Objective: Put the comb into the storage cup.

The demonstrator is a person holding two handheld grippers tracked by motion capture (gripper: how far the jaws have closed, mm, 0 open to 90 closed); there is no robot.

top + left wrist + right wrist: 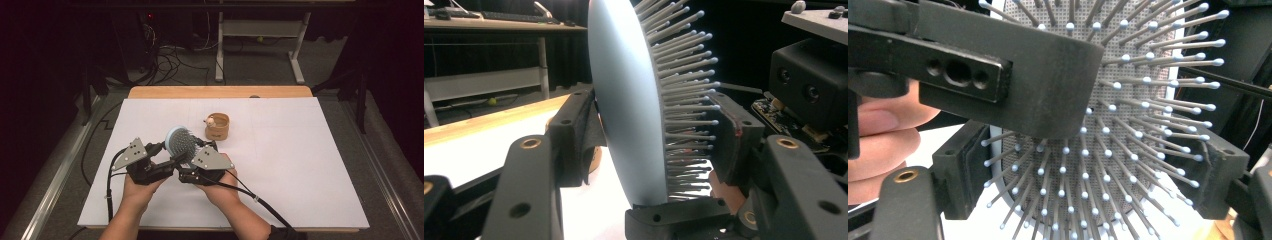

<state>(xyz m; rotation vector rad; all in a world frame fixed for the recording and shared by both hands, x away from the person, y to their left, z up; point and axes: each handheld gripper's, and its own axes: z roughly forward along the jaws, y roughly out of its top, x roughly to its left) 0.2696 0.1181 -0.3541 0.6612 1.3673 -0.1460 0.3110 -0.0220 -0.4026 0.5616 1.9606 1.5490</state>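
The table (310,165), covered by a white sheet with a strip of bare wood along its far edge, is the widest thing in the high view; behind it stand a light desk frame (260,40) and a tangle of cables (170,60) on the floor. On the sheet, just beyond the hands, sits a small round wooden cup (217,127) with a pale knob at its rim; it stands apart from the brush.

The left gripper (161,150) and the right gripper (200,150) meet near the table's near edge, both on a pale blue paddle hairbrush (180,141) held above the sheet. The brush head rises away from the grippers, its long axis roughly upright and leaning toward the far side. Its bristles (684,90) face the right gripper.

The left jaws are clamped across the head, one on the smooth back, one against the bristle tips. The right jaws grip the head by its two side edges.
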